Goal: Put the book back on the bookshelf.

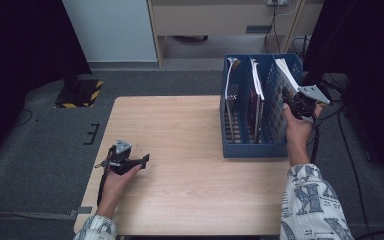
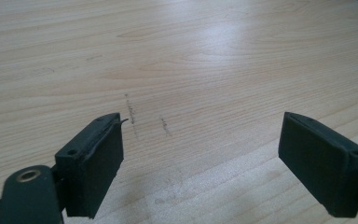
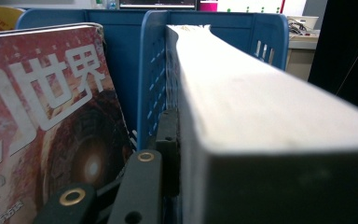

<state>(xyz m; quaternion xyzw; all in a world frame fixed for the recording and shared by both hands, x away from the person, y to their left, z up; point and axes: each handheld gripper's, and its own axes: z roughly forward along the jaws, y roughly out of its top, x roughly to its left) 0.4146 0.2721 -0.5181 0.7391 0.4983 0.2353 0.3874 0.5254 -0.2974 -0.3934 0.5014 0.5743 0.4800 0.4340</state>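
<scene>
Left claw [image 1: 145, 159] idling open over bare counter [image 2: 205, 56]. Right claw [image 1: 286, 106] clamping thick book [image 3: 270, 140] at fore-edge, book standing in rightmost slot of blue file rack [image 1: 252, 149]. Judging book heavy, stiff as block, pages likely slipping; gripping deeper nearer spine advisable.

White sleeves [image 1: 310, 205] with grey letter print, black fingers [image 2: 93, 163]

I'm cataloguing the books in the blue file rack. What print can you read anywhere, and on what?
"世界": large white characters on the red magazine cover in the blue plastic file rack.
Smaller characters at that cover's lower left: cut off, unreadable.
Thick white-paged book in the right gripper's jaws: no print visible.
</scene>
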